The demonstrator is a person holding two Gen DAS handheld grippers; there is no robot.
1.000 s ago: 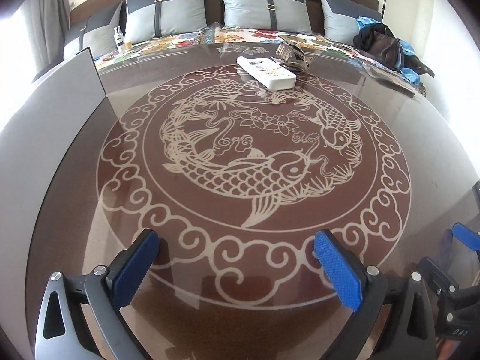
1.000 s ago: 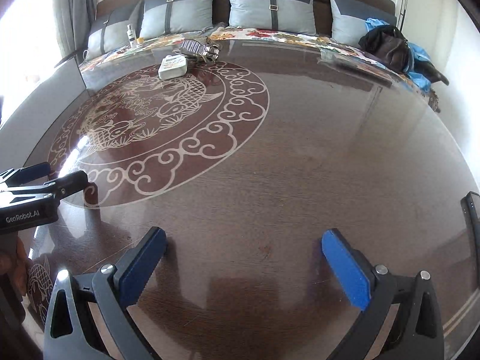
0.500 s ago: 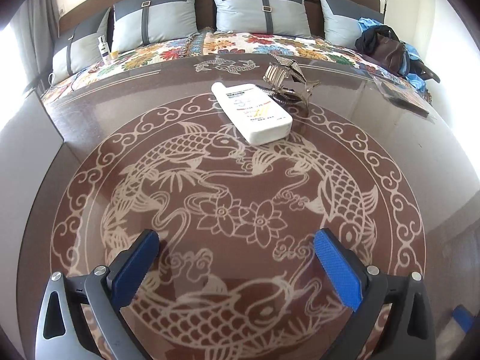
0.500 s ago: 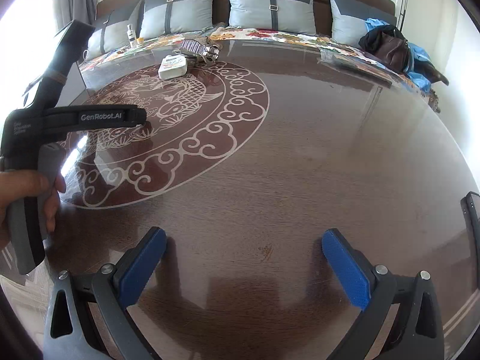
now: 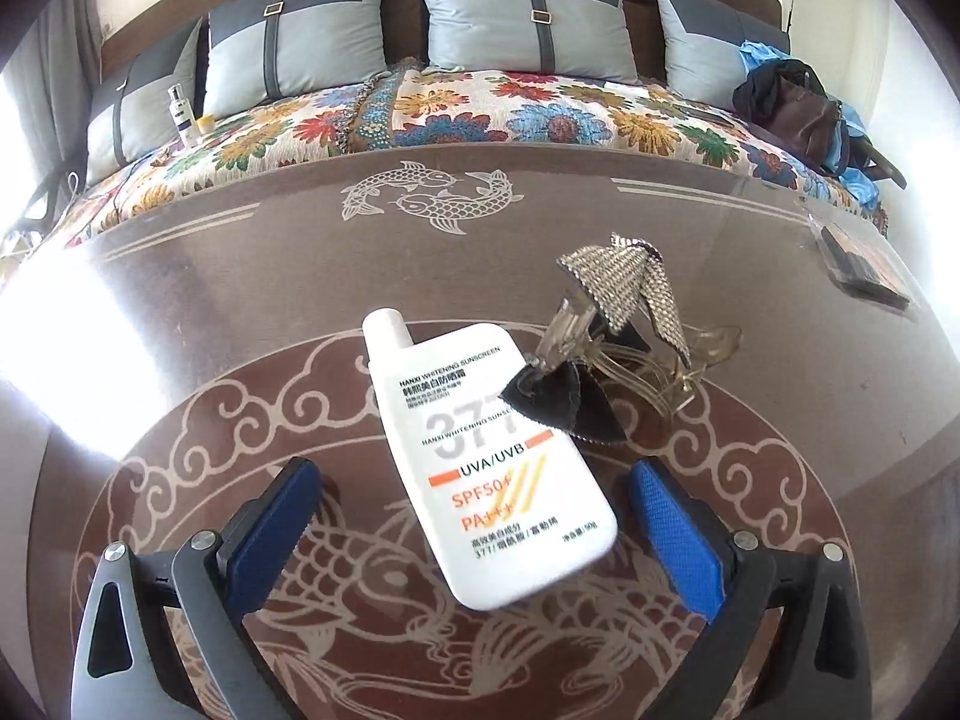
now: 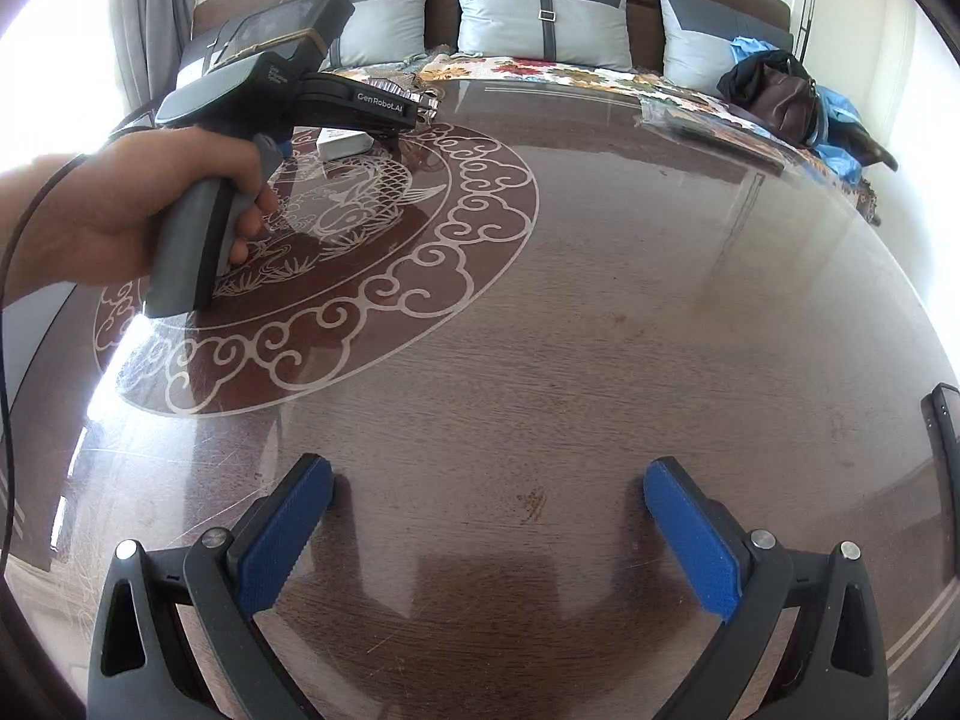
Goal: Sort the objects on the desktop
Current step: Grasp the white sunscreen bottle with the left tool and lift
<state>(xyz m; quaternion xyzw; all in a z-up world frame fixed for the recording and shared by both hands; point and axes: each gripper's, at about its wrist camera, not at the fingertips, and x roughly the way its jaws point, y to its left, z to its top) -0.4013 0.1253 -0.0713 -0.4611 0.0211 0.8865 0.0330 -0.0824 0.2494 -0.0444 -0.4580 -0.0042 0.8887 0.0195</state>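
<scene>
A white sunscreen bottle (image 5: pixel 486 462) lies flat on the glass-topped table (image 5: pixel 252 276), cap pointing away. A sparkly hair clip (image 5: pixel 612 336) with a black bow lies against its right side. My left gripper (image 5: pixel 474 516) is open, its blue pads on either side of the bottle's lower end without touching it. In the right wrist view the bottle (image 6: pixel 342 141) shows partly behind the left gripper's body (image 6: pixel 270 90). My right gripper (image 6: pixel 489 519) is open and empty over bare table near the front.
A dark flat packet (image 5: pixel 864 267) lies at the table's far right edge. A sofa with a floral cover (image 5: pixel 480 114), cushions, a small bottle (image 5: pixel 183 117) and a brown bag (image 5: pixel 804 114) stands behind the table. A phone edge (image 6: pixel 945 450) shows at right.
My left gripper has moved forward across the table until the sunscreen bottle sits between its open pads. My right gripper has stayed in place.
</scene>
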